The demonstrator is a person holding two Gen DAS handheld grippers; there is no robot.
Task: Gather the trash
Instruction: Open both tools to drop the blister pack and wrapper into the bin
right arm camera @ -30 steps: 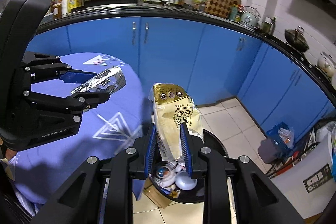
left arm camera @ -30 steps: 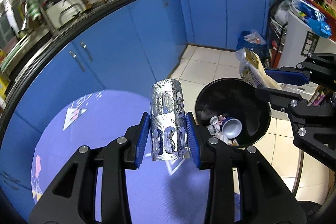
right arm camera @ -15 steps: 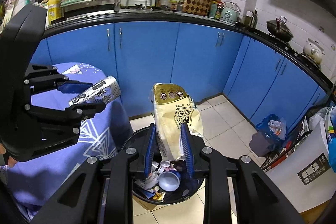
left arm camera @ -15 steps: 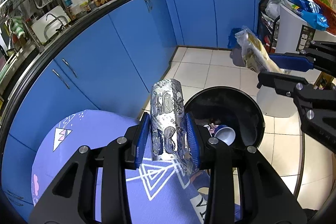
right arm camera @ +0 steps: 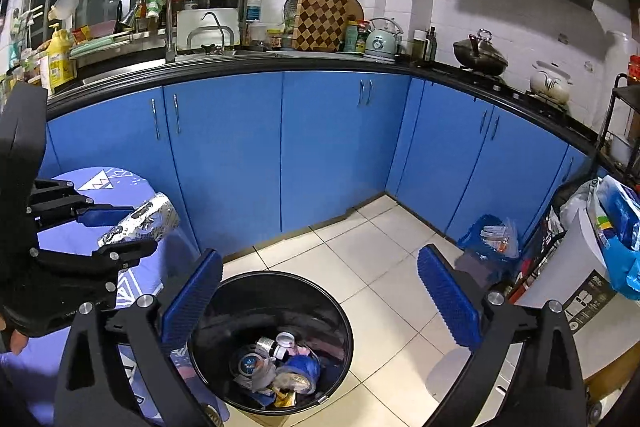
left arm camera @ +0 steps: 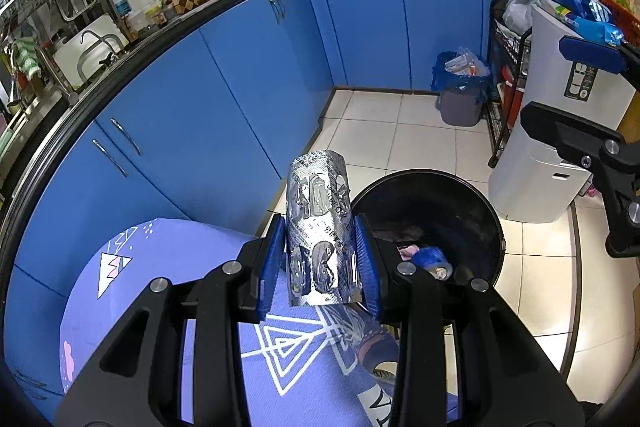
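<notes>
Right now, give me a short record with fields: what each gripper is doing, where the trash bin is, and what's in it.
left gripper: shut on the silver foil blister pack, held above the edge of the purple tablecloth
right gripper: open, its jaws have just been opening, nothing between them, above the bin
black trash bin: on the tiled floor beside the table, no lid on
bin contents: mixed trash, including a blue cup and a yellowish wrapper
</notes>
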